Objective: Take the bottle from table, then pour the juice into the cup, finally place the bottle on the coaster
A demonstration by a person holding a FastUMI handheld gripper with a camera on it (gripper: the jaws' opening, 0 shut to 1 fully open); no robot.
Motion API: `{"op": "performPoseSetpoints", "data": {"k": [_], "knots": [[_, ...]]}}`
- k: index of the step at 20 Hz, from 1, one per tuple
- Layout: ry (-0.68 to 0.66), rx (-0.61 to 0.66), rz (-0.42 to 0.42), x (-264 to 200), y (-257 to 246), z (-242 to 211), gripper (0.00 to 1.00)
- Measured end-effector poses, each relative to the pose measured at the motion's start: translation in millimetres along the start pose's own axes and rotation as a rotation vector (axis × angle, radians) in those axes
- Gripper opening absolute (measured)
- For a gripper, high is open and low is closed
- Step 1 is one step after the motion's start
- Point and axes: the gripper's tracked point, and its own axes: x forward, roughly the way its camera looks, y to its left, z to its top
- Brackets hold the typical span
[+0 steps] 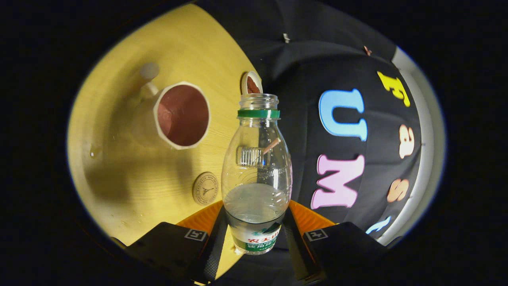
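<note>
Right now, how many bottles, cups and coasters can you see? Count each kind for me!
Bottles: 1, the clear bottle held between the gripper fingers.
Cups: 2, the big cup and the small cup beyond it.
Coasters: 1, the round coaster on the table.
Total: 4

The bottle (256, 174) wears a label (257, 240) low between the fingers, with red Chinese characters, 农夫 being legible, over a green band of white characters too small to read. Beside the bottle, the round coaster (205, 188) carries an embossed tower emblem ringed by unreadable lettering.
</note>
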Motion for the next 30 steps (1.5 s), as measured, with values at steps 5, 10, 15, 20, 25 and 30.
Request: {"op": "performPoseSetpoints", "data": {"k": [5, 10, 15, 20, 25, 30], "knots": [[-0.177, 0.400, 0.038, -4.5, -13.2, 36.6, 0.74], [-0.349, 0.743, 0.125, -26.0, -43.0, 64.6, 0.75], [-0.401, 1.030, 0.094, -10.2, -96.2, 48.9, 0.75], [-0.404, 1.208, 0.092, 27.1, -109.9, 19.6, 0.77], [-0.315, 1.356, 0.076, 67.8, -91.8, -20.1, 0.78], [-0.245, 1.350, 0.095, 94.7, -48.3, -36.0, 0.79]]}}
